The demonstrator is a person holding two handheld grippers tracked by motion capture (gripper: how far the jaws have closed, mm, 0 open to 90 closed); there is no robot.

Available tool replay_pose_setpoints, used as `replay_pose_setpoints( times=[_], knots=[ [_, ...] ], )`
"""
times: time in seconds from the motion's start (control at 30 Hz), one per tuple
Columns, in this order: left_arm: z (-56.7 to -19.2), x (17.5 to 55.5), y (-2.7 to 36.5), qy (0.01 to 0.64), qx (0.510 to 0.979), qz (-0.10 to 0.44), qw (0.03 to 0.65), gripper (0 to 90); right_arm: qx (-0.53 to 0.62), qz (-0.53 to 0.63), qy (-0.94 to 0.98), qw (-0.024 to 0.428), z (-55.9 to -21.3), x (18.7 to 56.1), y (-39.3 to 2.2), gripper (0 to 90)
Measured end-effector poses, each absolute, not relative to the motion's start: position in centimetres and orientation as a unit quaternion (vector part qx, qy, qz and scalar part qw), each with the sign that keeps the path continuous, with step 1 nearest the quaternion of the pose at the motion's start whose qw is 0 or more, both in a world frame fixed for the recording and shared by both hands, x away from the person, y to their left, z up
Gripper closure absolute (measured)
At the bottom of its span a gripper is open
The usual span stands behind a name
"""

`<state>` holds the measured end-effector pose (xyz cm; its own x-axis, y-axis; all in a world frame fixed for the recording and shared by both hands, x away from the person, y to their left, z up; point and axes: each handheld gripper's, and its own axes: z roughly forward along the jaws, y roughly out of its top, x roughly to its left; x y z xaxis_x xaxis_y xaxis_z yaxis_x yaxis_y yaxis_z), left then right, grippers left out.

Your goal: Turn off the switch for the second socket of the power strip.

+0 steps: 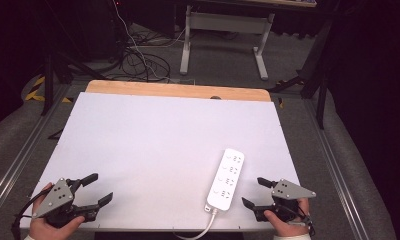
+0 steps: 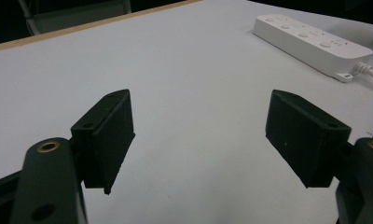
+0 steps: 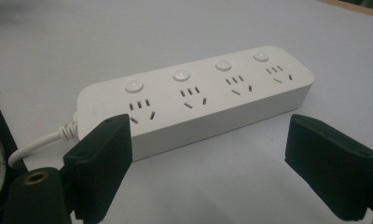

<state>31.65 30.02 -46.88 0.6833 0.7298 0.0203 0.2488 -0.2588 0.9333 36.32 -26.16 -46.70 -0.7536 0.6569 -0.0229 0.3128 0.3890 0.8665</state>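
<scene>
A white power strip [image 1: 227, 178] with several sockets and round buttons lies flat on the white table top [image 1: 153, 135], right of centre near the front edge. Its white cord [image 1: 200, 231] runs off the front. My right gripper [image 1: 254, 192] rests just right of the strip, open, nothing between its jaws; in the right gripper view the power strip [image 3: 198, 100] lies close ahead of the gripper [image 3: 208, 158]. My left gripper [image 1: 99, 189] sits at the front left corner, open and empty. In the left gripper view the gripper [image 2: 198, 135] faces bare table, with the power strip [image 2: 310, 42] far right.
A wooden strip [image 1: 178, 91] edges the table's far side. Beyond it stand a white desk frame [image 1: 225, 35] and loose cables [image 1: 138, 55] on the grey floor. Metal rails [image 1: 18, 155] run along both sides of the table.
</scene>
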Motion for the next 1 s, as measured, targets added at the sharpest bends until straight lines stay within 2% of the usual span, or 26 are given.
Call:
replay_pose_setpoints(
  times=[0.23,0.5,0.63,1.0],
  knots=[
    [-46.7,31.4,30.1,0.331,0.753,0.234,0.519,23.5,0.296,0.466,0.813,0.185,-46.7,36.4,-26.1,15.7],
    [-46.5,31.2,29.9,0.321,0.760,0.258,0.503,22.6,0.295,0.462,0.815,0.187,-46.6,36.2,-26.0,17.0],
    [-46.2,31.1,30.0,0.331,0.767,0.230,0.500,25.0,0.292,0.460,0.817,0.188,-46.5,36.3,-26.0,17.1],
    [-46.2,31.1,29.9,0.331,0.767,0.237,0.496,25.4,0.289,0.459,0.821,0.178,-45.1,36.8,-25.1,24.6]
  ],
)
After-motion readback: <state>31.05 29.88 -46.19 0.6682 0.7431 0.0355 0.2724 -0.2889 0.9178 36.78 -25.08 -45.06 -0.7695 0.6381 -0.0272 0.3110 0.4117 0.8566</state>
